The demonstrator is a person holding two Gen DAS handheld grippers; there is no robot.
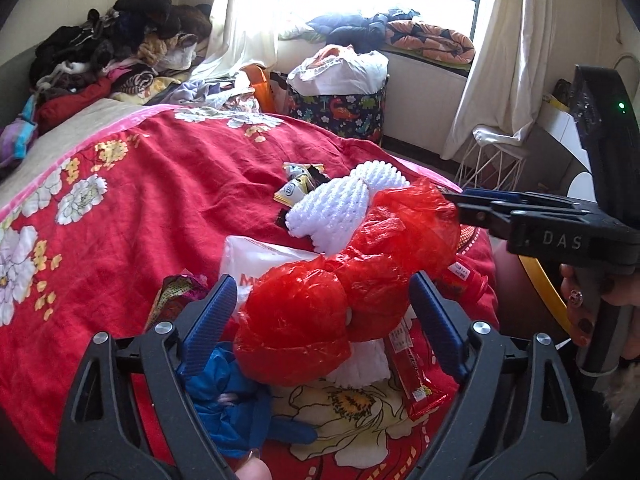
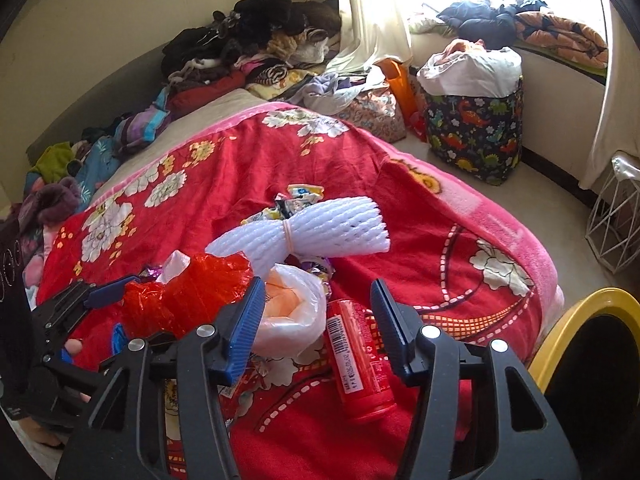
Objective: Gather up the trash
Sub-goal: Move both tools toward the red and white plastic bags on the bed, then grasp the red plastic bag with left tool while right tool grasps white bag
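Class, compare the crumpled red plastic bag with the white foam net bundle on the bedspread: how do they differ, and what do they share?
The red plastic bag is glossy, translucent and crumpled into lumps; the white foam net bundle is matte, opaque and ribbed. The bag sits between the fingers of the open left claw; the bundle lies farther off, near no claw. The bundle is cinched by a band at its middle; the bag shows none. Both are light packaging lying on the red bedspread.
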